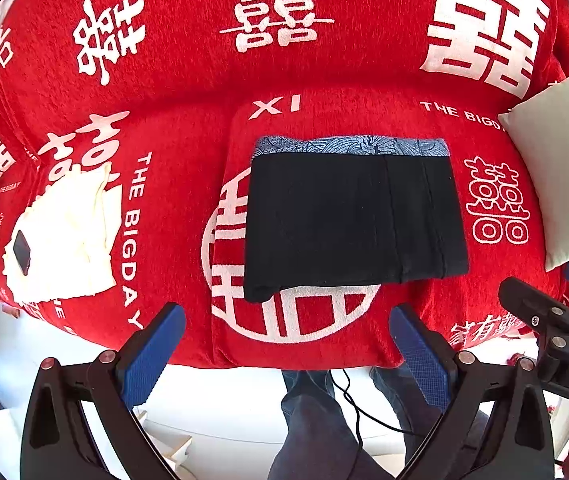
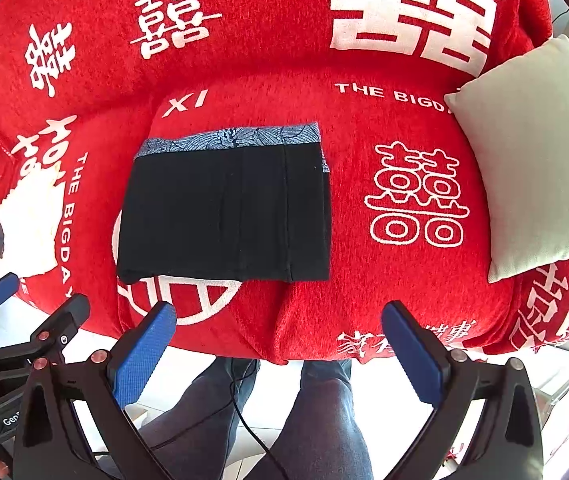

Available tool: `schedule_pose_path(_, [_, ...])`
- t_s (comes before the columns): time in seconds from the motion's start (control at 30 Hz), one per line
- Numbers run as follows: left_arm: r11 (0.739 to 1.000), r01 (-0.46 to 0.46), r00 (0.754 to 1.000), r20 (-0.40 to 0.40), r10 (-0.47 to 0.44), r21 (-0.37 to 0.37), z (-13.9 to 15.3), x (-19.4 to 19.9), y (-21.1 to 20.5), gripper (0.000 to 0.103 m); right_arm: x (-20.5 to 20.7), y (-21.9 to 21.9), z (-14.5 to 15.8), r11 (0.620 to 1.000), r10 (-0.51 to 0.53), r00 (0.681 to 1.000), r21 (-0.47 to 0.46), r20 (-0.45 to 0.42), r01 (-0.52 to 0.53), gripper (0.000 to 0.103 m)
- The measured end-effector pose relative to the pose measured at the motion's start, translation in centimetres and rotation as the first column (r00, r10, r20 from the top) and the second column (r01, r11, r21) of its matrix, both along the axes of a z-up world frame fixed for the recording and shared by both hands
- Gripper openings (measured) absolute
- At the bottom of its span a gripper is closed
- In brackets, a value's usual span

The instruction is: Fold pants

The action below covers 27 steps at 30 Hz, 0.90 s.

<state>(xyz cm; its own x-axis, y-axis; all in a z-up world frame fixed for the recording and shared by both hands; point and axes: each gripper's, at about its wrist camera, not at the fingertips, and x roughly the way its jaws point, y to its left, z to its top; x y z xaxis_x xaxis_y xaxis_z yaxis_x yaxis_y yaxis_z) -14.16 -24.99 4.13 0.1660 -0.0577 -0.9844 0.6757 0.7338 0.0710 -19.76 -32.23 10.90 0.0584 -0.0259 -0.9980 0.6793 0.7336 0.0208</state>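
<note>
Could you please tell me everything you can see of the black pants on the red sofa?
The black pants lie folded into a flat, roughly rectangular packet in the middle of the sofa seat, on its red cover with white characters. The cloth looks soft and matte, with lengthwise seams showing. A blue-and-white patterned band, apparently the waistband or its lining, runs along the far edge. Only the cover touches them; the left gripper and right gripper hang open near the seat's front edge.
</note>
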Motion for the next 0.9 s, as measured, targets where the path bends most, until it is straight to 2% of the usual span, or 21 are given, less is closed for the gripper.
schedule_pose_path(0.9, [1.000, -0.007, 1.000, -0.001, 0.007, -0.001, 0.05, -0.07, 0.54, 0.102, -0.05, 0.56, 0.08, 1.000, 0.004, 1.000, -0.006, 0.000, -0.004, 0.103])
